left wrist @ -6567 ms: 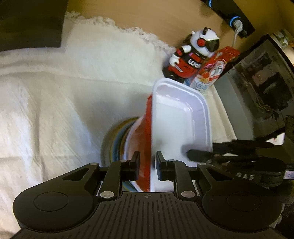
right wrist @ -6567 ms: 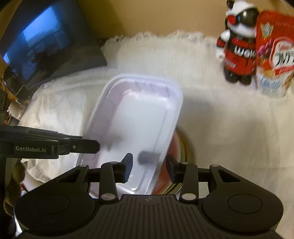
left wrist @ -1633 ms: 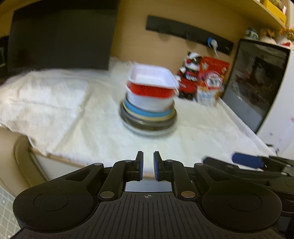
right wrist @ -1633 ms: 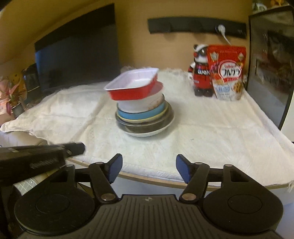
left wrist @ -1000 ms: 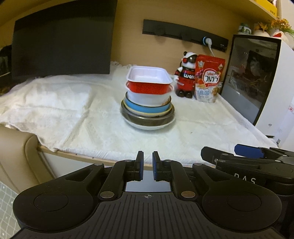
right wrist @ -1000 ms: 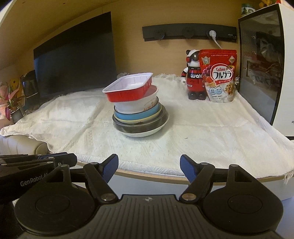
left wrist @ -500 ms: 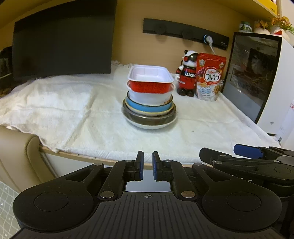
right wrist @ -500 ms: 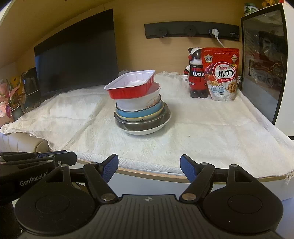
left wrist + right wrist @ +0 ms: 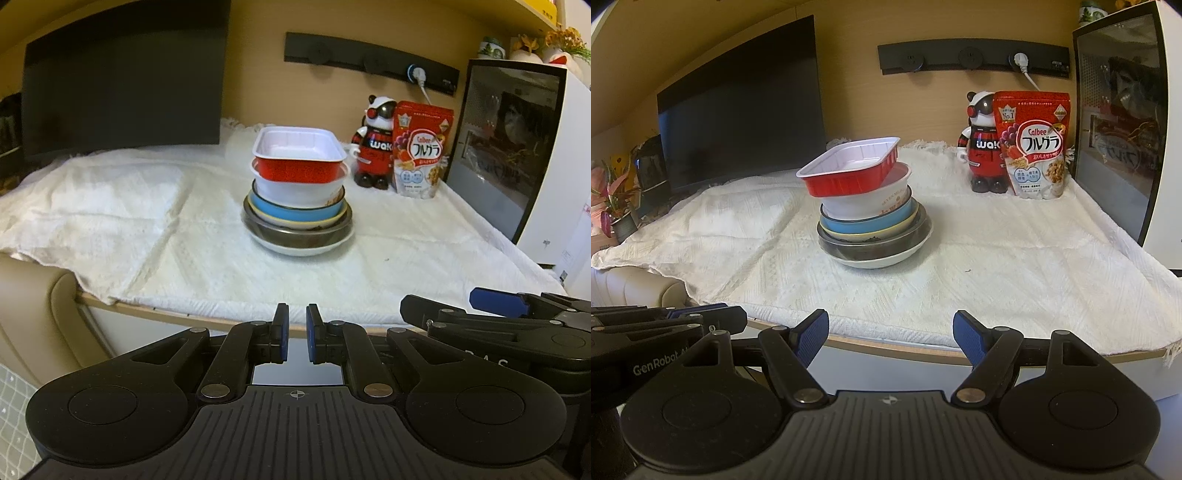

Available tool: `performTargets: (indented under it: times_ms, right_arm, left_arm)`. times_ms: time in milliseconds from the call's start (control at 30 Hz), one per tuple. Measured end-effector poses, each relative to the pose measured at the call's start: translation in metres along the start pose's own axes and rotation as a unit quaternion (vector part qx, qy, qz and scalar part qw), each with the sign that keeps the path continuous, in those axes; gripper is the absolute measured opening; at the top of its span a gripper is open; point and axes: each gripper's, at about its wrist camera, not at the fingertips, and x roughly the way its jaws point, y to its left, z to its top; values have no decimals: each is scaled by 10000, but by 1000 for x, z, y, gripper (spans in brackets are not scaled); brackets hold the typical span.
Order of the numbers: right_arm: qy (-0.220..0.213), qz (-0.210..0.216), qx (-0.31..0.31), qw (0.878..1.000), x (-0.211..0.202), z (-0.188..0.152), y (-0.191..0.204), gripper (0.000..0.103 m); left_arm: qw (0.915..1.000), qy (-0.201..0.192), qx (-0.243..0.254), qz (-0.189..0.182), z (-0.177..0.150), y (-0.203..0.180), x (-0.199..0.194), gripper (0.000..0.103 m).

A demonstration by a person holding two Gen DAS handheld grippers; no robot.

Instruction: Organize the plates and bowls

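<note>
Stack of bowls (image 9: pixel 298 206) topped by a red tray (image 9: pixel 849 170), mid-desk (image 9: pixel 1015 266), well back from its front edge. Left tongs (image 9: pixel 295 334) closed, empty; right tongs (image 9: pixel 891 338) open, empty.

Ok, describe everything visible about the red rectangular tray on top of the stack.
The red rectangular tray has ribbed red outer walls, a white inside and a white rolled rim; it looks like thin foil or plastic. It is empty, sits tilted in the white bowl beneath it and overhangs one side. Neither gripper touches it.
</note>
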Motion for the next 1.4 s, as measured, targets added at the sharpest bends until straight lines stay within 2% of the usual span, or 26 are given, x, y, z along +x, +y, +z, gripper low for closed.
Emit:
performTargets:
  times_ms: [800, 1400]
  right_arm:
    - [44, 22, 71, 10000, 3, -1, -3, 75]
    - [122, -4, 23, 9999, 9, 1, -3, 75]
  left_arm:
    - [10000, 51, 23, -30, 0, 0, 6, 11]
    - [9996, 146, -234, 24, 0, 7, 12, 12]
